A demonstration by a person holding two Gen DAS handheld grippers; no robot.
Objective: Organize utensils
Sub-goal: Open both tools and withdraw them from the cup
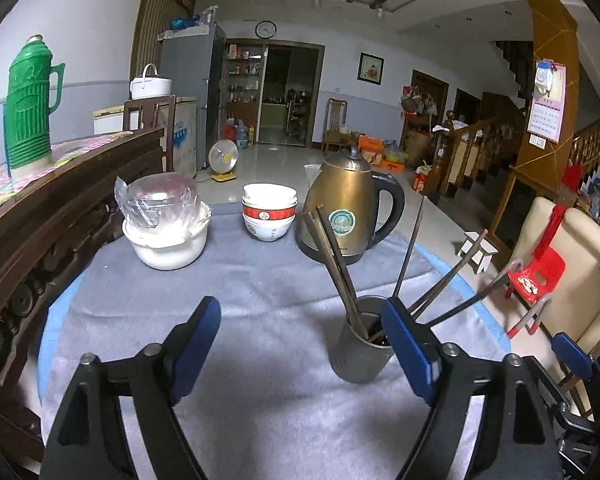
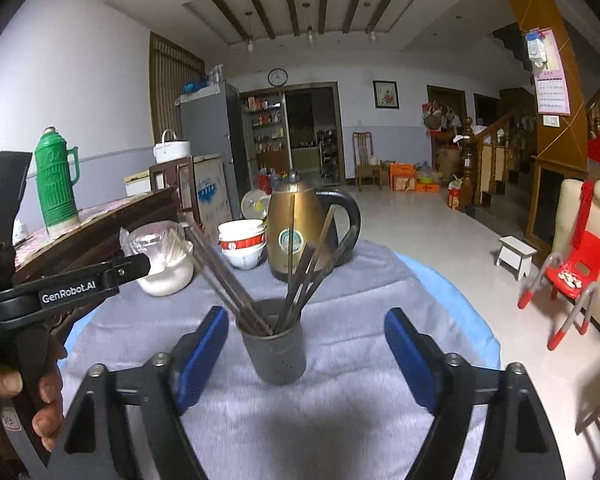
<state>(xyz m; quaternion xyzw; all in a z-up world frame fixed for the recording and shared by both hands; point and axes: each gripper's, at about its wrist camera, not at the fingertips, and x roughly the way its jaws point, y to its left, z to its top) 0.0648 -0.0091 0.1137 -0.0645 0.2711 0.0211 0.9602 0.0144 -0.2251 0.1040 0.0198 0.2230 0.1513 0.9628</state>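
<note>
Right wrist view: one table (image 2: 380,280) under grey cloth, one gold kettle (image 2: 300,224), one stack of bowls (image 2: 242,240), one dark cup (image 2: 276,354) standing upright just ahead. About eight chopsticks (image 2: 300,280) stand in it, tips fanning up and outward. Right tool (image 2: 306,360) gapes wide, gripping nothing; left tool (image 1: 300,344) likewise spread, cup just beside its right finger.
</note>
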